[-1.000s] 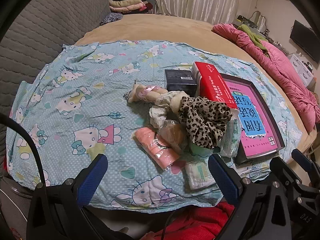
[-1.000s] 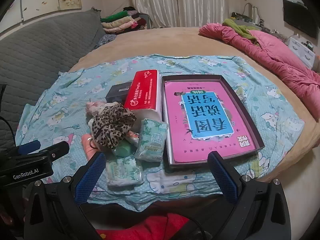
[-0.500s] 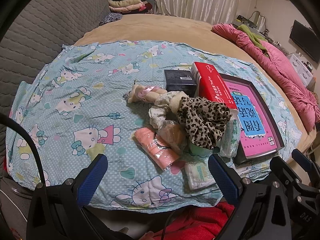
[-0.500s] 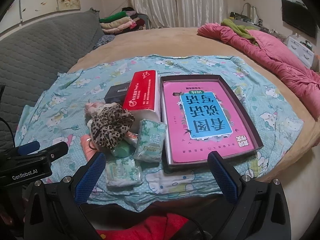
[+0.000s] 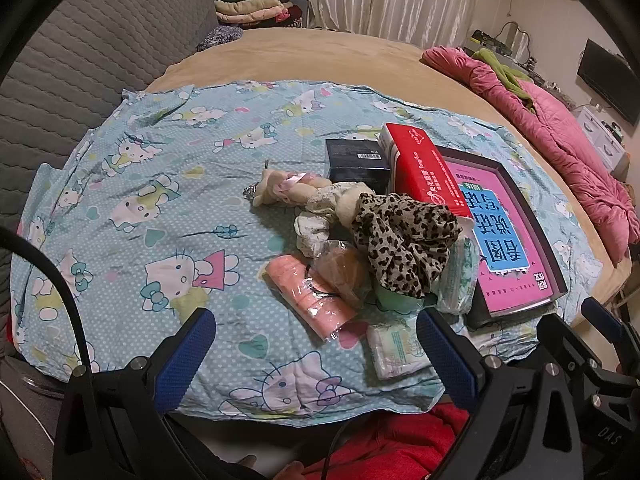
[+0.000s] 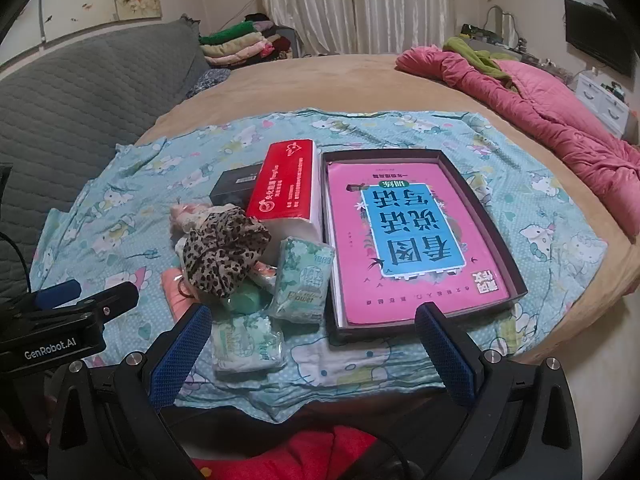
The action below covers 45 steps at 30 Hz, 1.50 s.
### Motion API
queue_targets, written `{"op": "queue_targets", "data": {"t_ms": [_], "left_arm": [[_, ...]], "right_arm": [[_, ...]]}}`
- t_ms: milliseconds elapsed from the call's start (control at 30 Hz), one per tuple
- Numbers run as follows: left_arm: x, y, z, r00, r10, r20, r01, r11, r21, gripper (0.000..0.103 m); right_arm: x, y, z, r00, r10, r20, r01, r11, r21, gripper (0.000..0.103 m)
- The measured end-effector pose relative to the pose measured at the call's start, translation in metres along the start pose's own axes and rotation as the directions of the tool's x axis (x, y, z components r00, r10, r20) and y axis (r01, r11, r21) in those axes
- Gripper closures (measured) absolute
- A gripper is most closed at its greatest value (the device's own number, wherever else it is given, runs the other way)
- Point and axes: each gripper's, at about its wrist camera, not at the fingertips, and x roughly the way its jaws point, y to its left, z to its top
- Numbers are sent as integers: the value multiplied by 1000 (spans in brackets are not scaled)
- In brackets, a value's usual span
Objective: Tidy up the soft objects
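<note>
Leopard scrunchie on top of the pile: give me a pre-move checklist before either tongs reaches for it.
1. Left tongs open and empty: ok, blue pads spread wide with nothing between them.
2. Right tongs open and empty: ok.
3. Leopard scrunchie reachable from above: ok, it sits on top of the pile, nothing covers it.
4. Scrunchie free of its neighbours: not ok, it rests on the green item and against the red tissue box.
5. Drop-off spot for soft items: cannot tell; the dark tray already holds a pink book.
6. Blue cartoon sheet flat under the pile: ok, only light wrinkles.
</note>
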Motion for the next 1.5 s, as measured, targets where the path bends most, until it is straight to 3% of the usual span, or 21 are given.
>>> {"op": "queue_targets", "data": {"t_ms": [500,900,1500], "left_arm": [[10,6,-4,999,-27,-30,26,999,-19,2],[36,35,-9,993,-41,-106,30,994,-103,2],[92,58,-12,973,-99,-209,59,980,-191,2]], "right_arm": [[6,5,-3,999,30,-27,-30,999,-15,2],[45,30,-20,975,113,-190,-124,991,-43,2],[106,54,-38,948,91,-305,-126,987,-96,2]]}}
